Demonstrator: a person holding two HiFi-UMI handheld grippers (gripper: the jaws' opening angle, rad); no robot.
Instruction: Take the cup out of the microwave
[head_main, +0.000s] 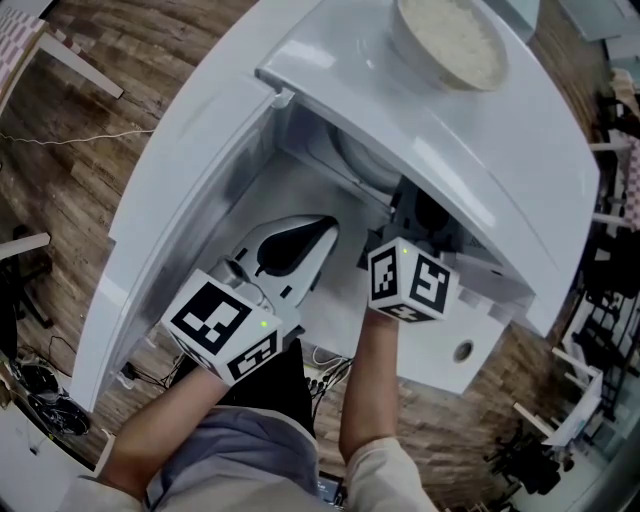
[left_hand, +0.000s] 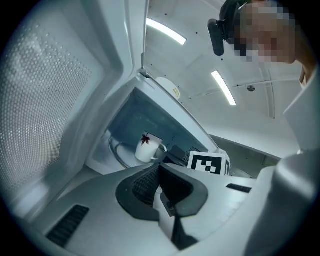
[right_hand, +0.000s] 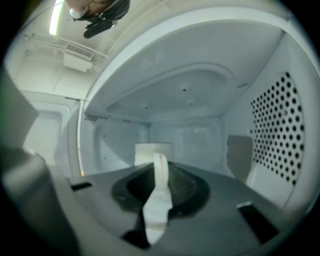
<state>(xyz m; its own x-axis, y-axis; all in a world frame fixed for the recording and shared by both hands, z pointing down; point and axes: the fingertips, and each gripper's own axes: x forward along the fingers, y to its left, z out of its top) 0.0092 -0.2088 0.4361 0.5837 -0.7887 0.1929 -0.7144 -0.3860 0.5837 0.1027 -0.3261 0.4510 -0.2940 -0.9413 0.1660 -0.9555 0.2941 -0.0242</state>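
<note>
One cup (right_hand: 148, 152), its handle (right_hand: 161, 200) clamped in your right gripper (right_hand: 159, 172): lift slightly, then draw it straight out, level.

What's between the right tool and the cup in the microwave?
Nothing. In the right gripper view the right tool has the white handle of the cup pinched between its jaws.

Most of the cup (right_hand: 147, 152) is hidden behind the right gripper (right_hand: 161, 168)

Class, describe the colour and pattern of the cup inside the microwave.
White cup with a dark red leaf; best in left gripper view.
</note>
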